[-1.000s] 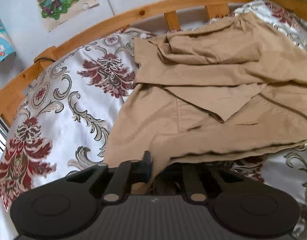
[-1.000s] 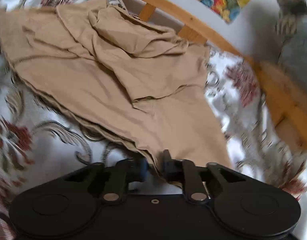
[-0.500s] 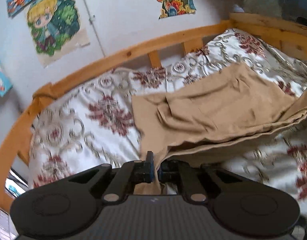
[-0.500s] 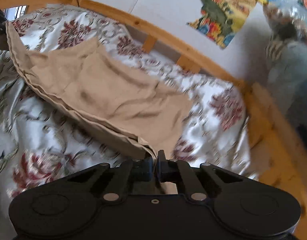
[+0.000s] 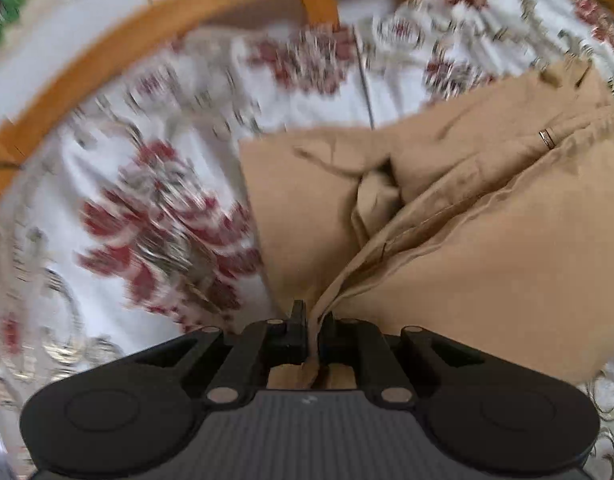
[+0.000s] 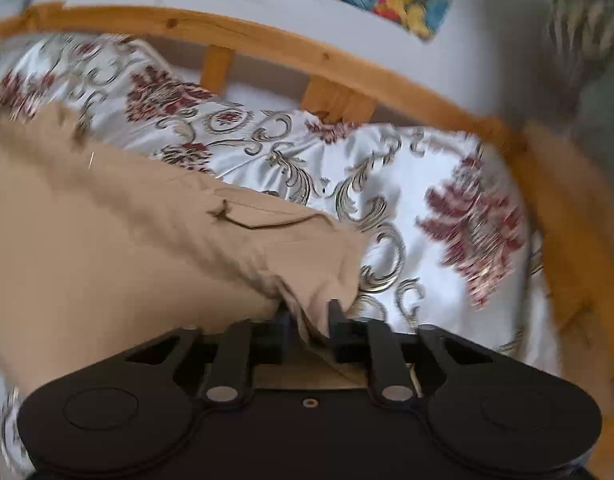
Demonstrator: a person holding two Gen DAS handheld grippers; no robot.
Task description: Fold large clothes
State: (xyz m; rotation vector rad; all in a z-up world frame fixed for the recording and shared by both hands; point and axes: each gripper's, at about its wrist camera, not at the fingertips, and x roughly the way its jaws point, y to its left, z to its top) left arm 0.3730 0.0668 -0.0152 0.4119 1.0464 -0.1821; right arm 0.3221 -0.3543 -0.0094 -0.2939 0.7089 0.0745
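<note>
Bed (image 5: 299, 92) with floral cover, now nearer than half a second ago. Tan garment (image 5: 487, 248), folded, lies closer to the wooden headboard rail (image 6: 267, 46). Left claw (image 5: 311, 334) clamped on its edge; right claw (image 6: 307, 326), previously tight, now parted around the fabric.
</note>
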